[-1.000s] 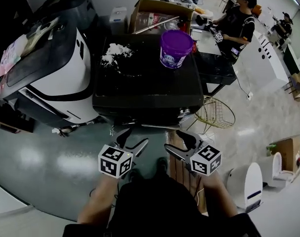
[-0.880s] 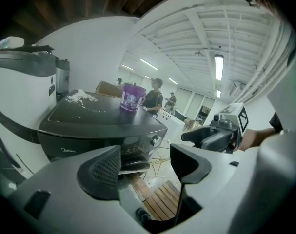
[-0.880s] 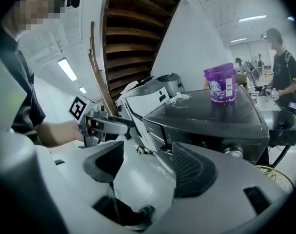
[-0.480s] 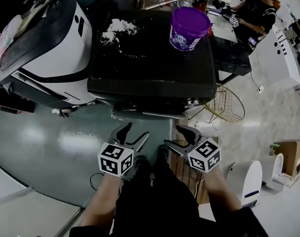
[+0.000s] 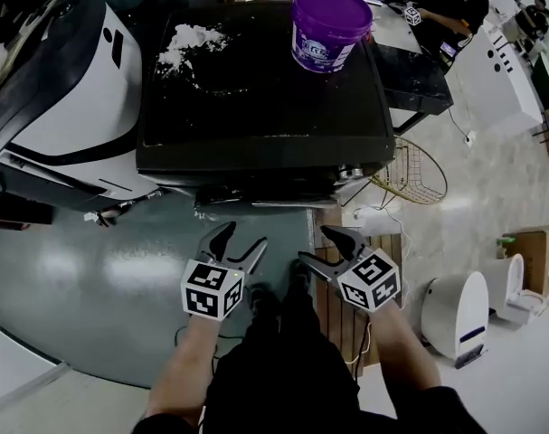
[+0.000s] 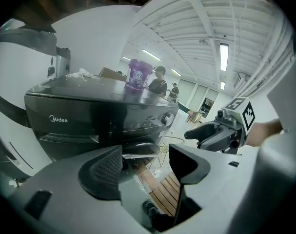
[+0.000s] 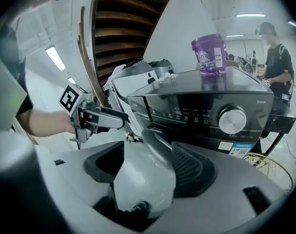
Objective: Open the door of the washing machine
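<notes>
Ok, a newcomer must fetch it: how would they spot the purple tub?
Find the black washing machine. On its flat top, near the far right corner, stands the tub. It is the only purple thing there, upright with a printed label, unlike the loose white powder at far left.

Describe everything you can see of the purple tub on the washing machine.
The purple tub is a round, plastic-looking container, seemingly closed with a matching lid, with a label on its side too small to read. It stands upright on the dark top of the washing machine, near its far right corner in the head view, apart from the white heap at the far left; nothing else touches it.
</notes>
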`<state>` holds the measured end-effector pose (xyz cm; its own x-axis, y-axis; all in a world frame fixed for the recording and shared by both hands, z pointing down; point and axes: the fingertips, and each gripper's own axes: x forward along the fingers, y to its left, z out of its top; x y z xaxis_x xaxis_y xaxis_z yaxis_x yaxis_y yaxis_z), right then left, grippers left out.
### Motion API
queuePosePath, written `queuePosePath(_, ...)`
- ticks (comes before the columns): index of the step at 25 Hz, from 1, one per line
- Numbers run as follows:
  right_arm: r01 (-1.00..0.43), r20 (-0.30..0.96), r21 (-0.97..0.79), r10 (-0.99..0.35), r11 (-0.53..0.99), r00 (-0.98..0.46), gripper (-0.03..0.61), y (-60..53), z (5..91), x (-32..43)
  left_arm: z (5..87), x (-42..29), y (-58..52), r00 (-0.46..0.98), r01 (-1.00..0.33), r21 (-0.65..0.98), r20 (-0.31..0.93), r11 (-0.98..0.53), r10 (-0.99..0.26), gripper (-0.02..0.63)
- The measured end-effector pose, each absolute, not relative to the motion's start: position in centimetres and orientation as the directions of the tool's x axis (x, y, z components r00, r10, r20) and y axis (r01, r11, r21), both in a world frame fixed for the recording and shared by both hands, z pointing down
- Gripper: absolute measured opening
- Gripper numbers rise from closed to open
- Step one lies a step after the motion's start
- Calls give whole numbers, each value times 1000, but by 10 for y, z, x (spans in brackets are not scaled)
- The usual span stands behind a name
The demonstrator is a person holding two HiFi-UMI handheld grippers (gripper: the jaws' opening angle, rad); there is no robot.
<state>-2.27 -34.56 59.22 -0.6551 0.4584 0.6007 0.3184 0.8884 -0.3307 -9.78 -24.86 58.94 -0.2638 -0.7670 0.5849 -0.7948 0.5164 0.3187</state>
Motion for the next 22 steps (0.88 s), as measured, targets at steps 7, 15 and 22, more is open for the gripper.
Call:
queuePosePath(7, 279, 648, -305, 413, 911, -640, 316, -374, 639, -25, 619, -103, -264, -238, -807, 306, 614, 505, -753, 313)
queuePosePath(15, 254, 684, -269, 370, 929, -629, 314, -411, 686, -55, 652, -110, -287, -221, -807, 308, 633, 503, -742, 310)
queuePosePath(22, 308, 757, -151, 310, 939, -575, 295, -434, 728, -76, 671, -113, -307, -203, -801, 325, 642, 502, -739, 310)
